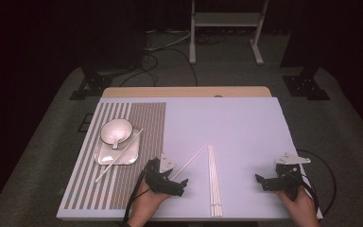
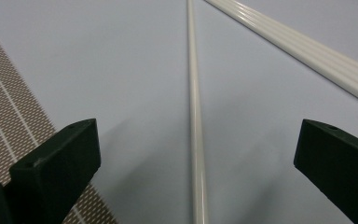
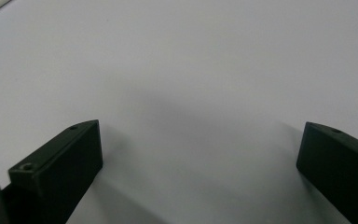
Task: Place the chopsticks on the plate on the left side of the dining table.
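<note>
My left gripper [image 2: 196, 154] is released, jaws wide on both sides of the single white chopstick [image 2: 195, 116] lying on the table [image 1: 246, 127], not touching it. The bundle of chopsticks [image 1: 213, 182] lies just beside. My right gripper [image 1: 264, 180] is released too, over bare surface near the front edge

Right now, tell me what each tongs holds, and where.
Nothing. Left tongs stand open astride a single chopstick, not clamped; right tongs open over bare table.

Glossy smooth white chopstick [image 2: 194, 116], matt black plastic jaws, matt smooth pale table cover [image 1: 236, 127], woven ribbed placemat [image 1: 137, 118], glossy ceramic bowl [image 1: 116, 130]
</note>
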`<control>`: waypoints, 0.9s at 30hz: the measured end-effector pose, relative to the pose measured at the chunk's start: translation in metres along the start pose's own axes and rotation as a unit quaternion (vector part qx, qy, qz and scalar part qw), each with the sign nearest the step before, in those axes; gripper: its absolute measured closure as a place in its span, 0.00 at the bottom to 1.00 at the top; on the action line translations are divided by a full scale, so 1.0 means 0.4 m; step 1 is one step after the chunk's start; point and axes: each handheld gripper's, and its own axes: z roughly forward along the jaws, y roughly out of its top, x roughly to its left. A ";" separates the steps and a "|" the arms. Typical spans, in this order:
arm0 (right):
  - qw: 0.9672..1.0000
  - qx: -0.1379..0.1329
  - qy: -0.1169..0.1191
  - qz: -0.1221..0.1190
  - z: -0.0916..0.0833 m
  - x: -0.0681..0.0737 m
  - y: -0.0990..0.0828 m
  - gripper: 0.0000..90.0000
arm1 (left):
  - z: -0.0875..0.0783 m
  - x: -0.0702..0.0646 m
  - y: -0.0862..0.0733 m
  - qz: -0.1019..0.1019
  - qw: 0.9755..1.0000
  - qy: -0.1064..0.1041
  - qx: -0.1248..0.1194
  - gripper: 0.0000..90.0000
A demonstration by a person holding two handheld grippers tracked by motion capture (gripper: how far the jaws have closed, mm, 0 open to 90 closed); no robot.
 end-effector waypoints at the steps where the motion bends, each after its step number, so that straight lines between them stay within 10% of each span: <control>1: 1.000 0.000 0.000 0.000 0.000 0.000 0.000 0.00 | 0.006 0.000 0.001 0.001 1.000 0.001 0.001 0.00; 27: 1.000 0.000 0.000 0.000 0.000 0.000 0.000 0.00 | 0.028 -0.001 0.000 0.007 1.000 -0.006 0.016 0.12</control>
